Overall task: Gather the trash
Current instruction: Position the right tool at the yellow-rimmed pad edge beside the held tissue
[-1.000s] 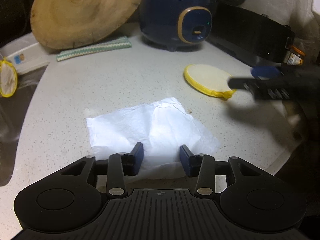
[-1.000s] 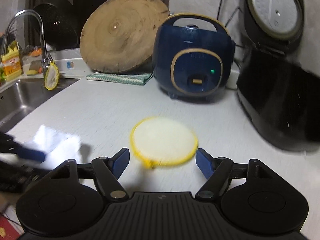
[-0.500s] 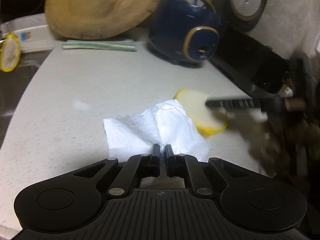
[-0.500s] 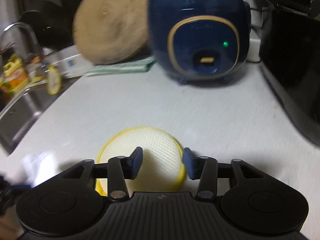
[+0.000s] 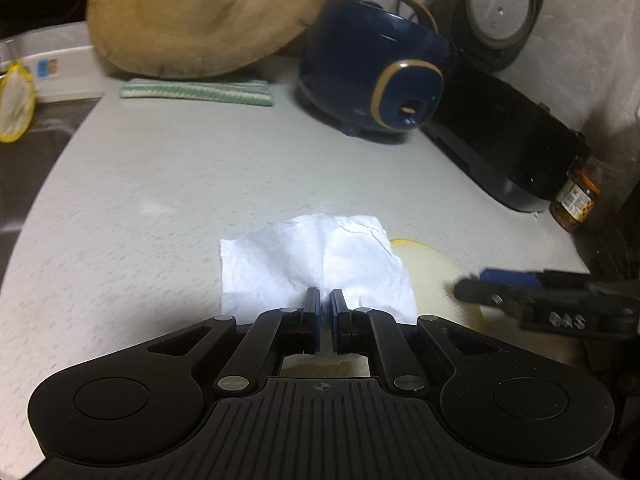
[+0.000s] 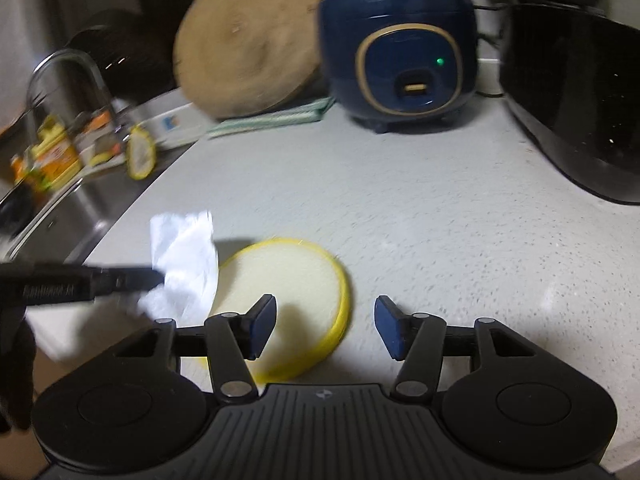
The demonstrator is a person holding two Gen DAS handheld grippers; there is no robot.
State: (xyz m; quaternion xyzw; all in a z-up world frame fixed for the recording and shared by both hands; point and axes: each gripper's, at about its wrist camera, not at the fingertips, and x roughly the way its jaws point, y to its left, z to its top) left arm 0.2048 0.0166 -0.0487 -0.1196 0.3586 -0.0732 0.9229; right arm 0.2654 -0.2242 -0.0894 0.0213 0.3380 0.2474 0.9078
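While its jaws are pinched together on the near edge of the crumpled white tissue (image 5: 316, 268), the left gripper (image 5: 325, 312) lifts that tissue partly over the yellow-rimmed round pad (image 6: 292, 292); the right gripper (image 6: 325, 326) hangs over the pad's right side, jaws opening and holding nothing. The speckled grey countertop (image 5: 200, 176) carries a wooden board (image 5: 208, 12), a striped cloth (image 5: 198, 91) and a blue rice cooker (image 5: 376, 80)

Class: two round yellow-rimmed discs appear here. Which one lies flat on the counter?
The yellow-rimmed disc beside the white tissue; the other hangs at the sink.
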